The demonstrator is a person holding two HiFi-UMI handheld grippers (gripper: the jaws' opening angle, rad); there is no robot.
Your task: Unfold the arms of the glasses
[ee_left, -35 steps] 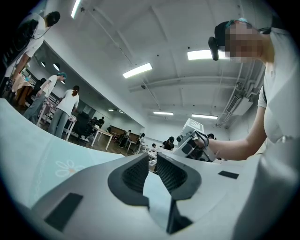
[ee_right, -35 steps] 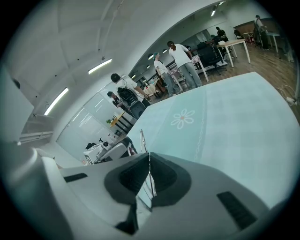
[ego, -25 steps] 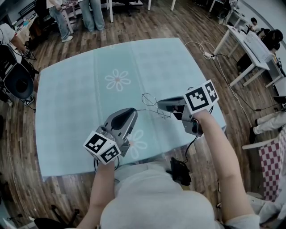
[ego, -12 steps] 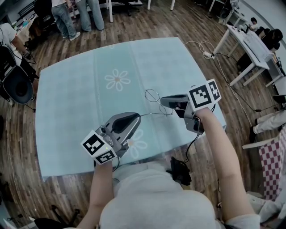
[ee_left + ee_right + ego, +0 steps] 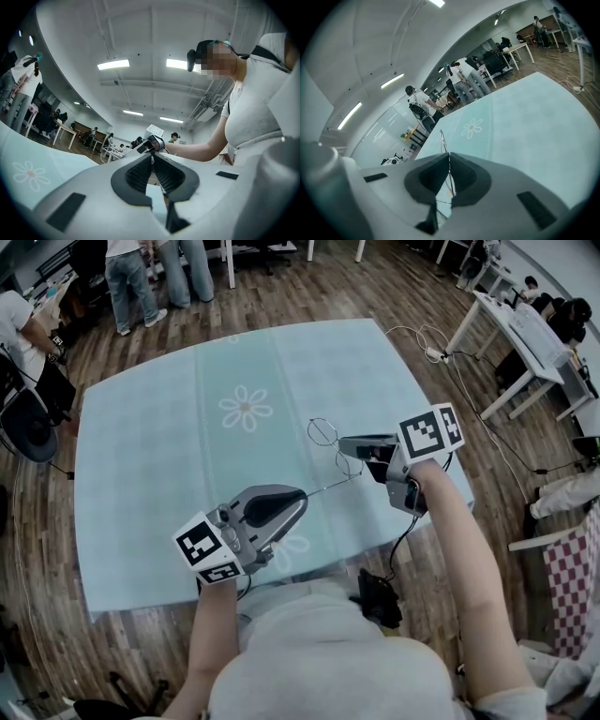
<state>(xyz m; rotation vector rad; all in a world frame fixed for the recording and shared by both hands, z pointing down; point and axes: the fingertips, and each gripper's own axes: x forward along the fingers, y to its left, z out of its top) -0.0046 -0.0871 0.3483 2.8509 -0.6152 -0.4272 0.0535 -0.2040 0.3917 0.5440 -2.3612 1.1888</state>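
Thin wire-rimmed glasses (image 5: 325, 434) hang above the pale turquoise tablecloth (image 5: 169, 446), near its front right. My right gripper (image 5: 343, 443) is shut on the frame by the lenses; in the right gripper view the wire rim (image 5: 442, 140) rises out of its closed jaws (image 5: 449, 161). One arm of the glasses (image 5: 328, 487) runs as a straight wire down-left to my left gripper (image 5: 304, 494), which is shut on its end. The left gripper view looks along those closed jaws (image 5: 152, 157) toward the right gripper (image 5: 151, 143) and the person's forearm.
The cloth carries a white flower print (image 5: 247, 408). White desks (image 5: 525, 329) and cables (image 5: 441, 357) stand on the wooden floor to the right. People (image 5: 131, 277) stand at the far left. A checked chair (image 5: 572, 577) is at the right edge.
My left gripper has shifted to the right and toward the table's front edge with the arm's end in it. The arm now stretches straighter away from the frame. The right gripper barely moved.
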